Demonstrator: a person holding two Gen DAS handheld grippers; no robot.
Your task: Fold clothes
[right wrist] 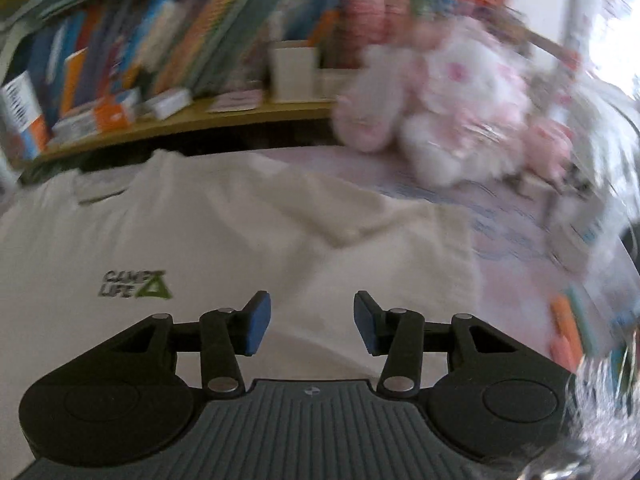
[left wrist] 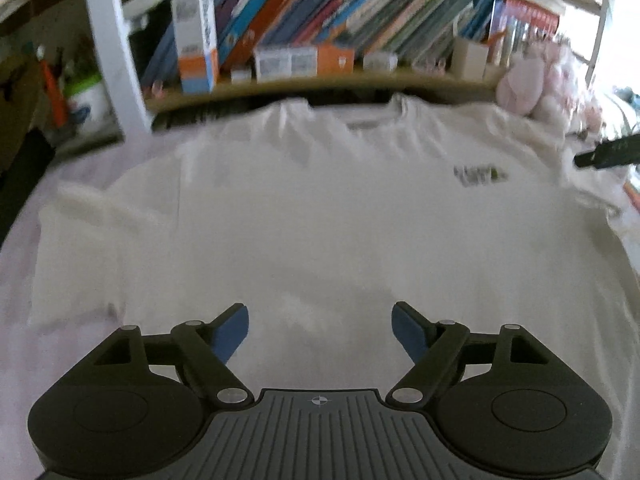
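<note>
Blue-padded fingers (left wrist: 234, 332) of the left gripper (left wrist: 320, 330) stand wide apart with nothing between them, hanging over the lower body of a white T-shirt (left wrist: 320, 220). It lies flat and front-up on a pale pink bed sheet (left wrist: 24, 300), collar toward a bookshelf (left wrist: 320, 84), a small dark and green chest logo (right wrist: 134, 284) reading CAMP LIFE. One sleeve (right wrist: 380, 216) lies spread toward the right. Over the shirt near that logo, the right gripper (right wrist: 312, 322) has its jaws partly apart and empty. Leaning books (left wrist: 320, 12) fill the shelf, and a pink and white plush toy (right wrist: 440, 112) sits at the bed's far right corner.
</note>
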